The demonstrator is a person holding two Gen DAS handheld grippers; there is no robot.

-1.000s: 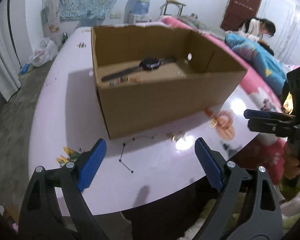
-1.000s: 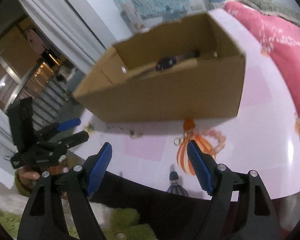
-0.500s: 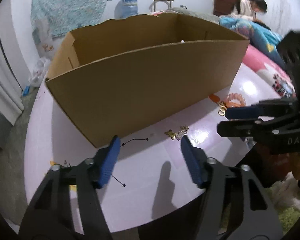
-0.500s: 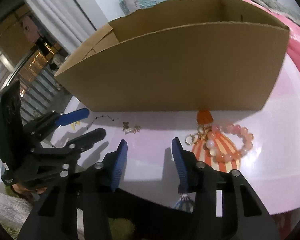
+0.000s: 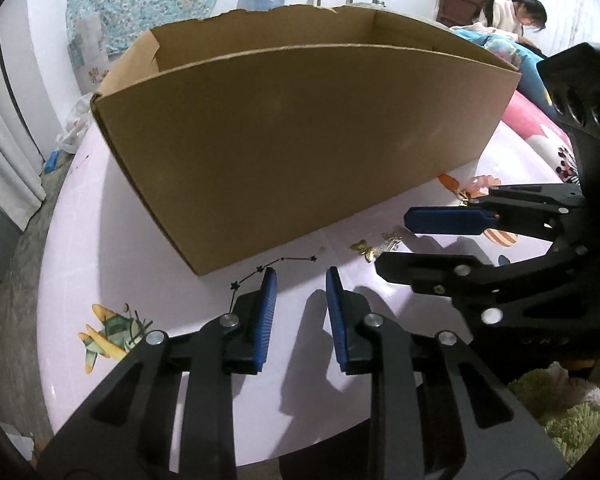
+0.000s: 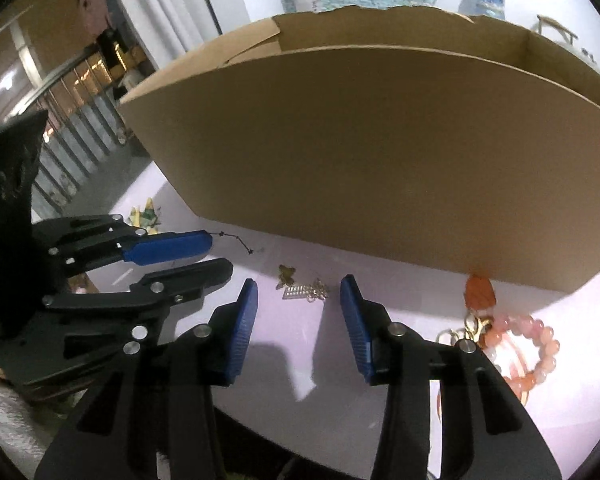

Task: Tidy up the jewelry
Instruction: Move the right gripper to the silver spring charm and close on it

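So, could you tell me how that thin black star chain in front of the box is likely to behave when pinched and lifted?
The star chain looks very fine, so probably floppy and nearly weightless. Lying flat on the glossy table, it may slide rather than lift.

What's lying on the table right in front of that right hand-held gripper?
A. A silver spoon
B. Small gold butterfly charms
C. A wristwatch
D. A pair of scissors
B. Small gold butterfly charms lie on the table just ahead of the right hand-held gripper, near the box; nothing is between its closing jaws yet.
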